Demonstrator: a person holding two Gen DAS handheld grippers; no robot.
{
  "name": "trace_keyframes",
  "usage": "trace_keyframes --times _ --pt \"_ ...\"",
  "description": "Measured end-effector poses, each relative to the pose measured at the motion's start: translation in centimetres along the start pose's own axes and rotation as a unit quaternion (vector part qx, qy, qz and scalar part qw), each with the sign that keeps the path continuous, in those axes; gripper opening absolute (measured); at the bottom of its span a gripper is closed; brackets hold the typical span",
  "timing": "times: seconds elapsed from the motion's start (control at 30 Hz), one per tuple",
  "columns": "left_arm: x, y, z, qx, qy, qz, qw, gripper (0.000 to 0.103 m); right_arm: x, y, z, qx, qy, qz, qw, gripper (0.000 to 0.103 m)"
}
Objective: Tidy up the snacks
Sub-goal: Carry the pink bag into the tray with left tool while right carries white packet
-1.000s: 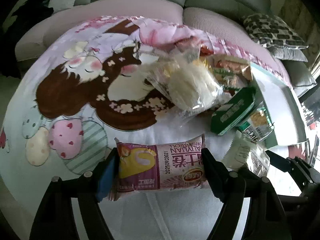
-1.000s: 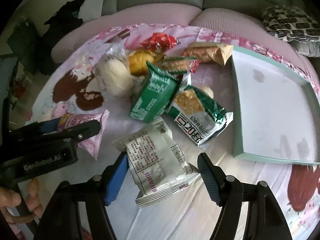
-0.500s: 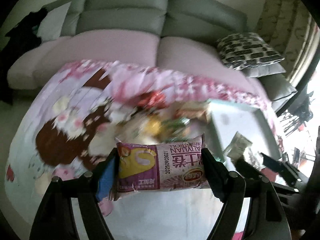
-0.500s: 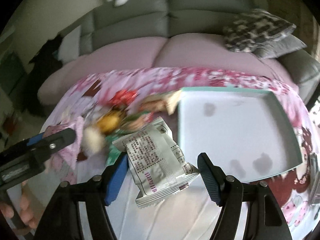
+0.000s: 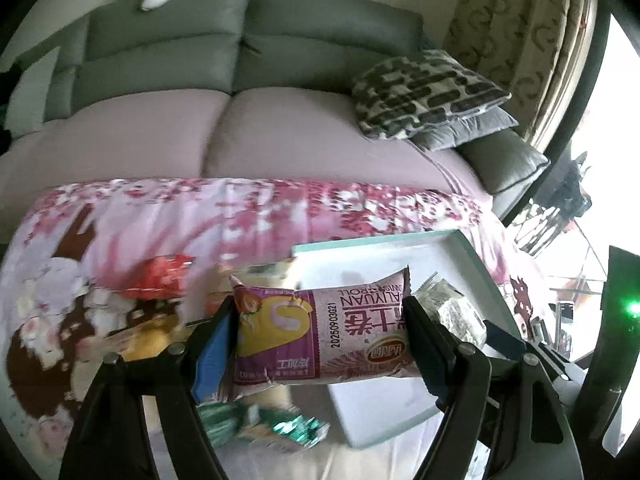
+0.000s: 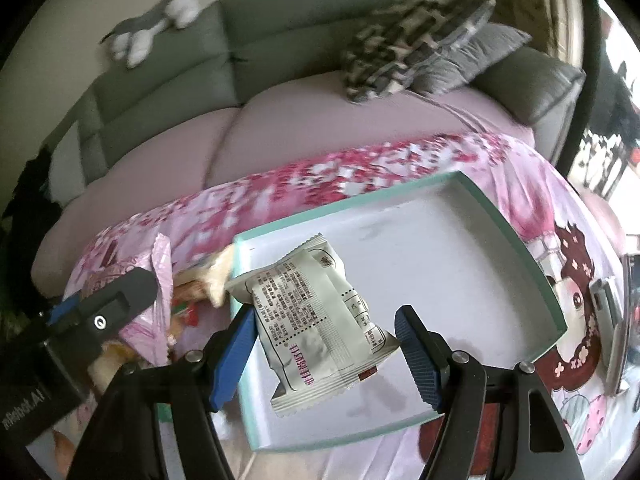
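Snacks seemingly clamped in both claws (image 5: 320,340) (image 6: 326,356).

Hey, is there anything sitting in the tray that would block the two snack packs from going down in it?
Nothing visible does. The tray floor looks bare under the grey pack and the purple Swiss roll pack.

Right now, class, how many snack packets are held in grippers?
2. The purple Swiss roll packet sits in the left gripper; the grey-white packet sits in the right gripper, over the tray.
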State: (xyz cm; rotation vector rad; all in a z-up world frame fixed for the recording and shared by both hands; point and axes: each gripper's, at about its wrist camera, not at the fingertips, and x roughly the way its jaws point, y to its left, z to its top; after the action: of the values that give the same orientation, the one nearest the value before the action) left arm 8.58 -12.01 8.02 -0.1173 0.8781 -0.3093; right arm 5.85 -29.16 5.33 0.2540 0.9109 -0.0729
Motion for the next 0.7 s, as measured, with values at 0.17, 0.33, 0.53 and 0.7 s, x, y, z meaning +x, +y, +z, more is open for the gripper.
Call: trace_keyframes --times 0.17,0.33,0.53,0.7 --pt "4.0 -2.1 0.6 0.016 0.021 -0.017 0.9995 0.080 2.2 -3.1 0.9 0.037 0.009 -0.027 0.999 0.073" --pt "7.5 -3.8 0.9 0.034 0.040 -0.026 0.9983 0.080 4.6 -5.7 1.1 0.060 0.020 -0.051 0.997 0.073" --pt "11.6 -4.9 1.2 0.045 0.061 -0.022 0.9969 0.080 6.3 -7.6 1.5 0.070 0.014 -0.069 0.995 0.073" --pt "13.7 -5.4 1.4 0.044 0.070 -0.017 0.9964 0.081 7.0 -8.9 1.5 0.080 0.016 -0.080 0.993 0.074"
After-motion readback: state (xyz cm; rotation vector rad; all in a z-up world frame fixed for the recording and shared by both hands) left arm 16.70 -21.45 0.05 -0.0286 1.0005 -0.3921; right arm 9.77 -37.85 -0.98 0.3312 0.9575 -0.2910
